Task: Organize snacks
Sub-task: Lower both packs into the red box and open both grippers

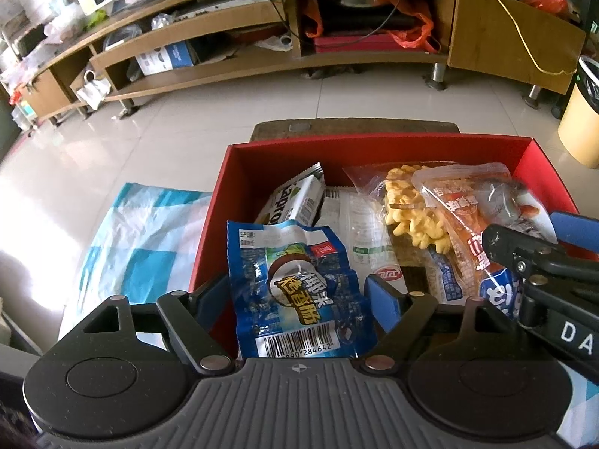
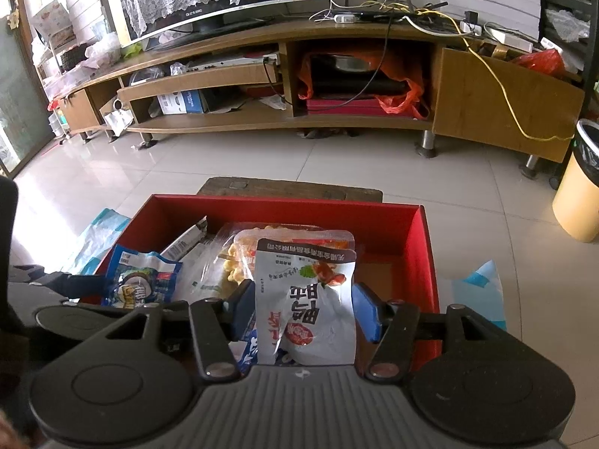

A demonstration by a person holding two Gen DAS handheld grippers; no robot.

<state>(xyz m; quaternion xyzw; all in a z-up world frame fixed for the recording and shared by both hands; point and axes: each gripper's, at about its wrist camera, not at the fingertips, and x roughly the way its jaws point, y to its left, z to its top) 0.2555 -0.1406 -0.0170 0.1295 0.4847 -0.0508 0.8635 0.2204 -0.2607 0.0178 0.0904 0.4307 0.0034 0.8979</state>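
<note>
so the red box (image 1: 239,172) sits on a blue-and-white checked cloth (image 1: 142,232) that sticks out on its left and right, with a dark wooden stool (image 2: 292,189) touching its far side, on the tiled floor (image 1: 194,123)

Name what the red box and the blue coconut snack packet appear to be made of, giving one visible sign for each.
Red box: probably cardboard with a matte finish; its thin, flat walls meet in straight folded corners. Blue coconut snack packet: probably glossy plastic film; it wrinkles, catches highlights and has a crimped top edge.
</note>
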